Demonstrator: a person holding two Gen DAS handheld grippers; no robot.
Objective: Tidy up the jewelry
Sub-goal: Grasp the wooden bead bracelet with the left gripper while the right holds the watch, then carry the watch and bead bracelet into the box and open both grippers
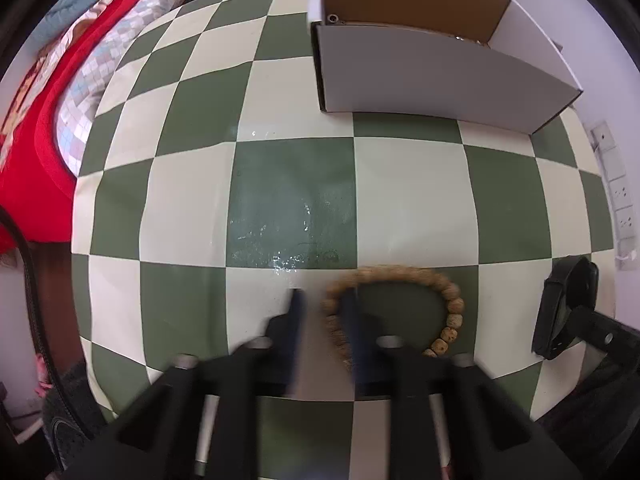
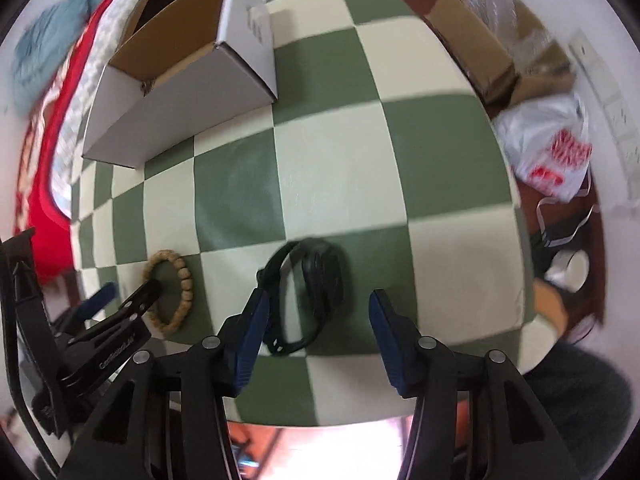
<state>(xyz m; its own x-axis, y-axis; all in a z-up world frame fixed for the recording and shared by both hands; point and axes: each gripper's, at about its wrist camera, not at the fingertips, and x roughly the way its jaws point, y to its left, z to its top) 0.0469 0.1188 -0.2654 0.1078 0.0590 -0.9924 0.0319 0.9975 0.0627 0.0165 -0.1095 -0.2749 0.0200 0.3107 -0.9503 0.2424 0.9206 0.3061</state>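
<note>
A brown wooden bead bracelet (image 1: 448, 300) lies on the green-and-cream checkered table near its front edge; it also shows in the right wrist view (image 2: 182, 276). My left gripper (image 1: 324, 300) straddles the bracelet's left side, one finger inside the loop, jaws narrowly apart and blurred. A black wristwatch (image 2: 316, 280) lies on the table just ahead of my right gripper (image 2: 316, 312), which is open and empty. The open white cardboard box (image 1: 432, 72) stands at the far side of the table, and shows in the right wrist view (image 2: 180, 92) too.
A bed with red and patterned covers (image 1: 44, 128) runs along the table's left. A white plastic bag (image 2: 548, 148) and cardboard boxes (image 2: 476, 44) lie off the table's right edge. Wall sockets (image 1: 618, 192) are at the right.
</note>
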